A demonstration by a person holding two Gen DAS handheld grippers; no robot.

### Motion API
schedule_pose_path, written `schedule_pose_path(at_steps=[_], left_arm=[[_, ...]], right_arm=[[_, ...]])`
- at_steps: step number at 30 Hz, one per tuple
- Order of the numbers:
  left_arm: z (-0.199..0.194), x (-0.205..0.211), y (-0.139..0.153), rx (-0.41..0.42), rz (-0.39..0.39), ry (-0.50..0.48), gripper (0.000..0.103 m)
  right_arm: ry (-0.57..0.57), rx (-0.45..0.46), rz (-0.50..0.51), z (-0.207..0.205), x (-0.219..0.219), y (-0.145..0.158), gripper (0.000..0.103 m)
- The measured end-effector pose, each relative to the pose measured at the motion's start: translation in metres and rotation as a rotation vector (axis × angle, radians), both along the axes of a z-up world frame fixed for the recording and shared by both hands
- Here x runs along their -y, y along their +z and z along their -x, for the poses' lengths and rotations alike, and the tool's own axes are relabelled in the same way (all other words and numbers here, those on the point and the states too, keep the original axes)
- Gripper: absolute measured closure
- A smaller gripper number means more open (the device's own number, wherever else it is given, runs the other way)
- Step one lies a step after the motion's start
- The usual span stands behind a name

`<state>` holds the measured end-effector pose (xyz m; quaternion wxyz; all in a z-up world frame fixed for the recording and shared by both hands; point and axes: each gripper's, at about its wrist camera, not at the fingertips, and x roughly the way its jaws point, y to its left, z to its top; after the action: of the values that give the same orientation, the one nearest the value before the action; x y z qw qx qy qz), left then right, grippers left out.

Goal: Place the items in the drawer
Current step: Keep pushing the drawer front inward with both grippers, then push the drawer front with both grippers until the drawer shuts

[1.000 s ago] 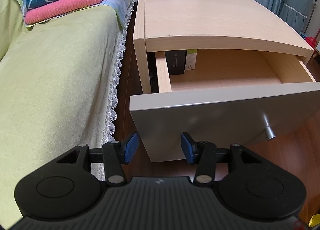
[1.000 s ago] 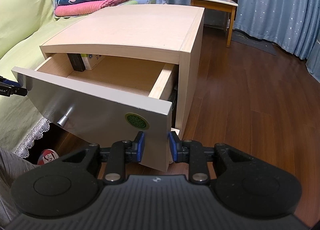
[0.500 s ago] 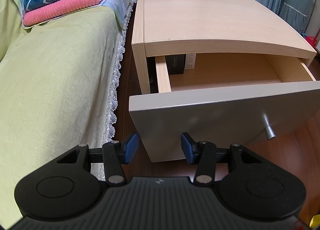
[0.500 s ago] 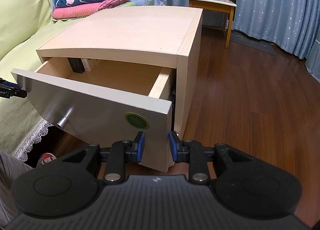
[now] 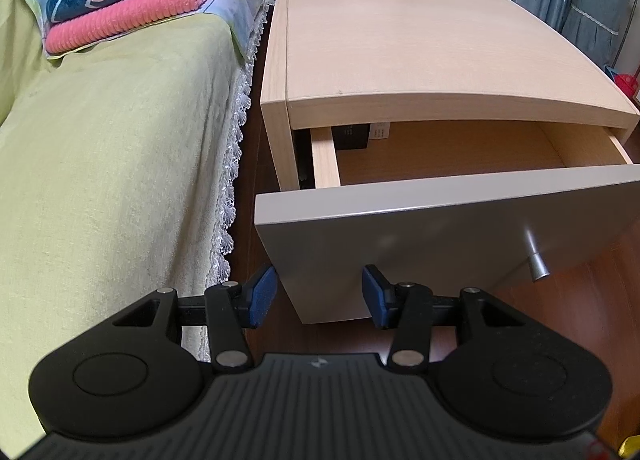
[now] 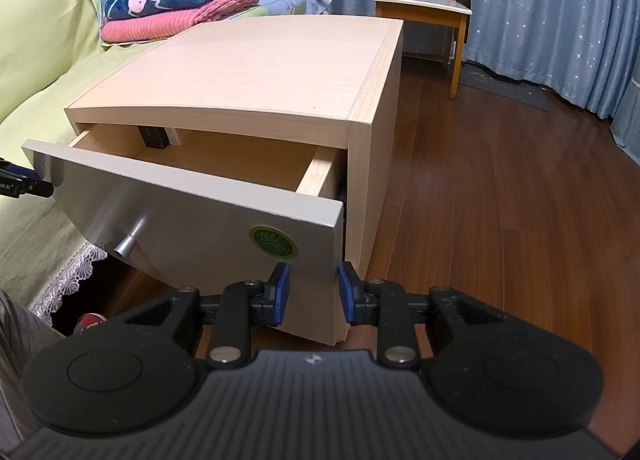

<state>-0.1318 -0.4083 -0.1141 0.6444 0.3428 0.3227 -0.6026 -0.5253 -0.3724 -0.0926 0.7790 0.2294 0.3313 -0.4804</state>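
The drawer (image 5: pixel 460 236) is pulled partway out of its pale wood cabinet. A flat grey front with a small round silver knob (image 5: pixel 535 266) is seen just past the left fingers (image 5: pixel 262 294), and its right corner sits just past the right fingers (image 6: pixel 280 292). A black box (image 5: pixel 351 136) is tucked at the back, far beyond the fingertips.
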Motion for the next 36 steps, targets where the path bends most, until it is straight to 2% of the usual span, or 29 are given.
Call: schedule_pose_path(at_steps=[5,9,15,18,23,32,36], left_arm=[[0.010,-0.006,0.008,-0.002,-0.031,0.003,0.051],[0.027,-0.012,0.019,-0.005,-0.068,0.043,0.051],[0.068,-0.012,0.029,-0.048,-0.097,0.073,0.049],[0.089,-0.011,0.026,-0.068,-0.079,0.065,0.049],[0.107,-0.008,0.007,-0.093,-0.035,0.091,0.049],[0.109,-0.004,-0.028,-0.060,0.037,0.128,0.049],[0.111,0.002,-0.043,-0.027,0.016,0.116,0.050]], right_arm=[[-0.071,0.040,-0.017,0.000,-0.002,0.000,0.079],[-0.143,0.068,-0.055,-0.010,-0.015,0.001,0.078],[-0.133,0.143,-0.124,-0.043,-0.039,-0.008,0.073],[-0.122,0.163,-0.114,-0.060,-0.047,-0.009,0.069],[-0.134,0.173,-0.091,-0.080,-0.049,-0.013,0.069],[-0.116,0.132,-0.069,-0.117,-0.045,-0.030,0.069],[-0.130,0.117,-0.065,-0.125,-0.042,-0.039,0.072]])
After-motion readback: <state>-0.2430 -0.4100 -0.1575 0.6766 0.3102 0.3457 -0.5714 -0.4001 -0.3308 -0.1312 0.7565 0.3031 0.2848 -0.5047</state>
